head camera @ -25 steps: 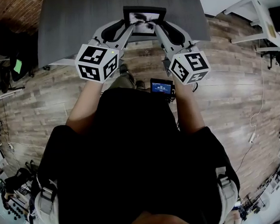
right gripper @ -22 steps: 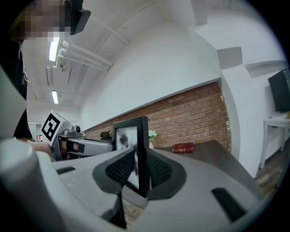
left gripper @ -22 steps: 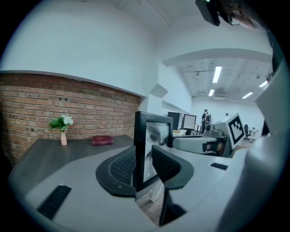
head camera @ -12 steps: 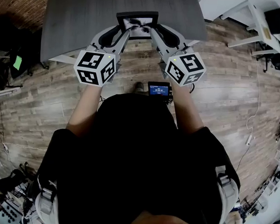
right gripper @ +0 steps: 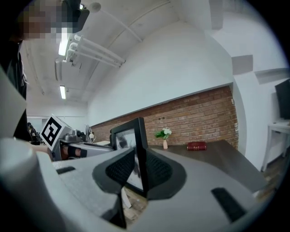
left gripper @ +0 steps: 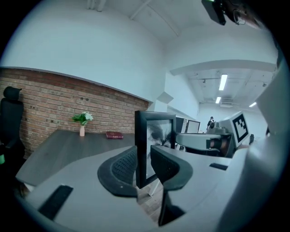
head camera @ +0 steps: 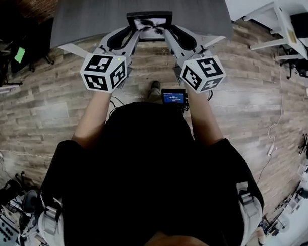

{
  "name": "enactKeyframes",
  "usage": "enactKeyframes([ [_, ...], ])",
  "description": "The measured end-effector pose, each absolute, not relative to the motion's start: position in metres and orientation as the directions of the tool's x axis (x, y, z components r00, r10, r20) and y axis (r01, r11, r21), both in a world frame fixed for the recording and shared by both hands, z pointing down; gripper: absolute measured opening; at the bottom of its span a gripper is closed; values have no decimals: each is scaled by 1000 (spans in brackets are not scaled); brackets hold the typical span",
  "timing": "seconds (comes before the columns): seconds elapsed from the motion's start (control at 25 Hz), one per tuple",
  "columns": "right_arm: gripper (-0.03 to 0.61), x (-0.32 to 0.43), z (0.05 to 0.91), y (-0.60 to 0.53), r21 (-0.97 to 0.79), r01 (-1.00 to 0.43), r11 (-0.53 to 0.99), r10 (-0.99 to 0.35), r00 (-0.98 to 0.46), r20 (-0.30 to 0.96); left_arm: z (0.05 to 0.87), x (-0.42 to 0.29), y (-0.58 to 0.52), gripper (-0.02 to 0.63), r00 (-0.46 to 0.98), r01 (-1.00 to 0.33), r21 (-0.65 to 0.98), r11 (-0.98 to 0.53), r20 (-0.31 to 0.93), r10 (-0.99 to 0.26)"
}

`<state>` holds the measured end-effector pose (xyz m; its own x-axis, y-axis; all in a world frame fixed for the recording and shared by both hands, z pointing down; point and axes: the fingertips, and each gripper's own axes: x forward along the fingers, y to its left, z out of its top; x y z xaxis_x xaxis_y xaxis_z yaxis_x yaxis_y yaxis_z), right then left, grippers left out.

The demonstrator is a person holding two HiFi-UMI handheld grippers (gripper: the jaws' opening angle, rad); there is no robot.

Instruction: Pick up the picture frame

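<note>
Clamped onto black rectangular picture frame (head camera: pixel 149 25) by side edges with left hand-held gripper (left gripper: pixel 144 166), right hand-held gripper (right gripper: pixel 137 170); best with even squeeze, level, no twisting.

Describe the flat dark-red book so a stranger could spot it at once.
Find the red brick wall; the long dark grey table stands before it. At the table's far end the flat dark-red book lies beside a small pale vase of white flowers. It is the low, red thing lying flat; the vase stands upright.
</note>
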<state>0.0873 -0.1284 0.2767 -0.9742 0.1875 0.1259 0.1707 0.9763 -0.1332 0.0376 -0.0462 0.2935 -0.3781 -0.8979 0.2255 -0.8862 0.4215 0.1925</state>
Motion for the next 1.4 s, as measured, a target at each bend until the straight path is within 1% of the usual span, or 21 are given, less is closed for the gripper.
enactKeyframes([
  [0.16,83,103,284,-81,-132,196,972,214,-967,141,306,54,3,69,-402,-866,214,451,238,-884],
  [0.32,83,128,302,-39,-140,197,970,222,-957,185,326,79,45,65,-392,-857,247,452,259,-883],
  [0.56,83,168,317,-19,-158,180,971,212,-954,214,339,115,63,63,-368,-856,279,435,262,-892],
  [0.88,83,218,301,-48,-164,240,957,266,-951,160,317,157,31,64,-404,-851,259,457,231,-885],
  [1.04,75,246,295,-75,-162,246,956,270,-951,150,306,184,4,64,-410,-851,253,460,226,-884],
  [1.28,74,290,304,-130,-192,233,953,264,-952,157,313,237,-45,64,-406,-848,251,466,257,-877],
  [1.4,74,304,308,-147,-200,248,948,280,-948,151,319,256,-58,64,-414,-838,254,484,283,-865],
])
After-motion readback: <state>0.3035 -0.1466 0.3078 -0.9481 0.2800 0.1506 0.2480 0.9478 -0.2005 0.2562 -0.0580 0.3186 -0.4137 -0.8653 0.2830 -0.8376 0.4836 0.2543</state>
